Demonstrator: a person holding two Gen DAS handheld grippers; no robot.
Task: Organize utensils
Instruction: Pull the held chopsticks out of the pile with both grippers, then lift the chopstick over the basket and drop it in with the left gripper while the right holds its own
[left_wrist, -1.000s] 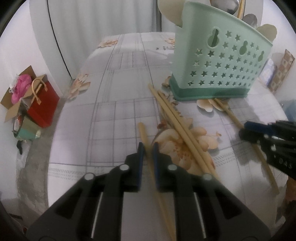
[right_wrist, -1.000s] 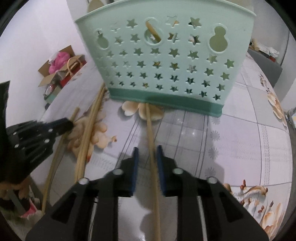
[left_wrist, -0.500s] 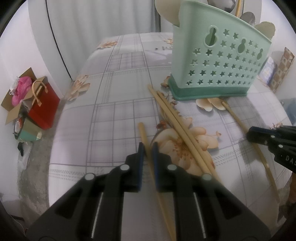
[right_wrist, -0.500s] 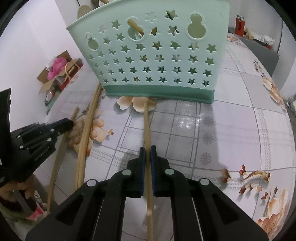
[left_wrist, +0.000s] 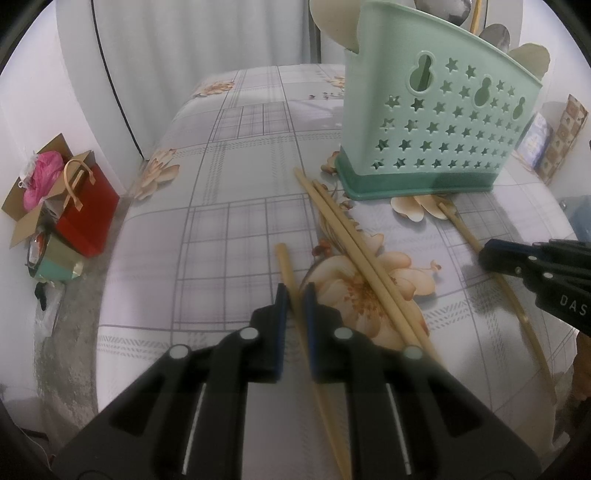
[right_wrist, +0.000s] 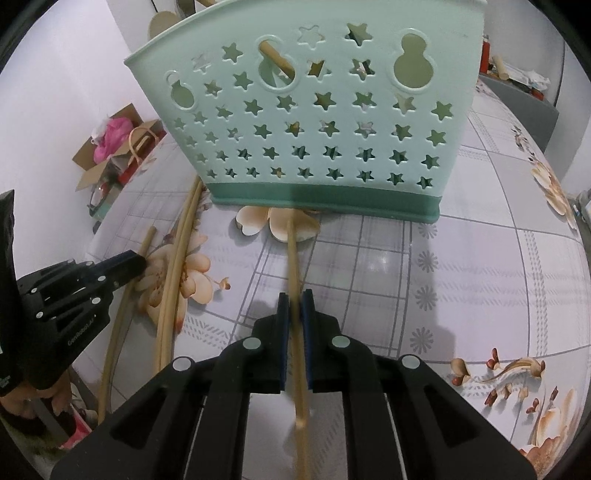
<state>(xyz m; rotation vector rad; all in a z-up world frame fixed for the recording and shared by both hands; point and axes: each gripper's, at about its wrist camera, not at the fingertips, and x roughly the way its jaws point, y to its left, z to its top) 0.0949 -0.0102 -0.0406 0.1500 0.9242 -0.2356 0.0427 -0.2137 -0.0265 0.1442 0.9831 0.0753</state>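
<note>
left gripper (left_wrist: 294, 291) clamps a single chopstick (left_wrist: 286, 264); right gripper (right_wrist: 294, 299) pinches another chopstick (right_wrist: 292, 254), whose far tip lies ahead by the green utensil basket (right_wrist: 321, 122)

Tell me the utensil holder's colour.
Mint green utensil holder, darker green base, star cutouts; clearest in right wrist view.
</note>
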